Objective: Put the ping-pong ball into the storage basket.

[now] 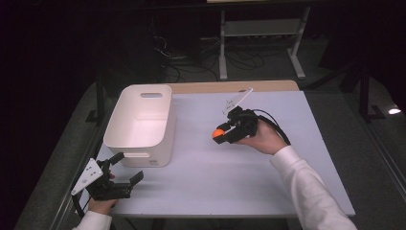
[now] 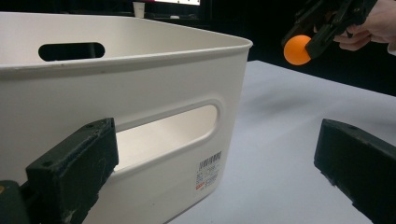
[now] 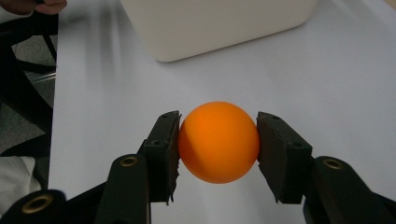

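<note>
An orange ball is clamped between the two black jaws of my right gripper, held above the white table. From above, that right gripper hangs over the table's middle, right of the white bin, with the ball at its tip. My left gripper rests at the table's front left corner, open, nothing between its jaws. In the left gripper view its jaws stand wide apart before the bin's near wall, and the ball shows high at the right.
The bin is empty, with handle slots and a barcode sticker. A bare white tabletop spreads in front of and right of the bin. Beyond the table's far edge stand dark floor, cables and a metal frame.
</note>
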A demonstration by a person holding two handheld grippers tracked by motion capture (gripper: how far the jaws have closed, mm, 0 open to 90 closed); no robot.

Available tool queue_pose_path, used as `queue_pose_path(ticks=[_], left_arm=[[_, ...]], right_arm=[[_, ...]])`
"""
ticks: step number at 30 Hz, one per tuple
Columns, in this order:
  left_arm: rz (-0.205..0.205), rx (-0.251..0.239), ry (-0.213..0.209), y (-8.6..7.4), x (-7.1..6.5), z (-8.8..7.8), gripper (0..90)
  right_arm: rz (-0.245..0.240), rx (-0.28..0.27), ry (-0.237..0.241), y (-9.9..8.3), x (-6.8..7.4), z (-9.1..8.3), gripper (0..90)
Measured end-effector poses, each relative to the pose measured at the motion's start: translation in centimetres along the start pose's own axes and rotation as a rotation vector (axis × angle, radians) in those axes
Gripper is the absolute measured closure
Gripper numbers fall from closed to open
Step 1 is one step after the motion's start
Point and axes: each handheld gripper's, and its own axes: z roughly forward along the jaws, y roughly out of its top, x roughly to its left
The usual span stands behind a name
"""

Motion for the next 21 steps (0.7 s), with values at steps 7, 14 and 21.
queue_pose_path(ticks=[7, 14, 21], left_arm=[[-0.005, -0.004, -0.001, 0.0, 0.0, 0.0, 0.0], [-0.004, -0.002, 0.000, 0.0, 0.0, 0.0, 0.0], [-0.016, -0.013, -0.004, 0.0, 0.0, 0.0, 0.0]], right_arm=[[-0.025, 0.001, 0.002, 0.8, 0.0, -0.3, 49.9], [-0.036, -0.008, 0.010, 1.8, 0.1, -0.6, 49.9], [-0.053, -0.018, 0.019, 2.9, 0.1, -0.5, 49.9]])
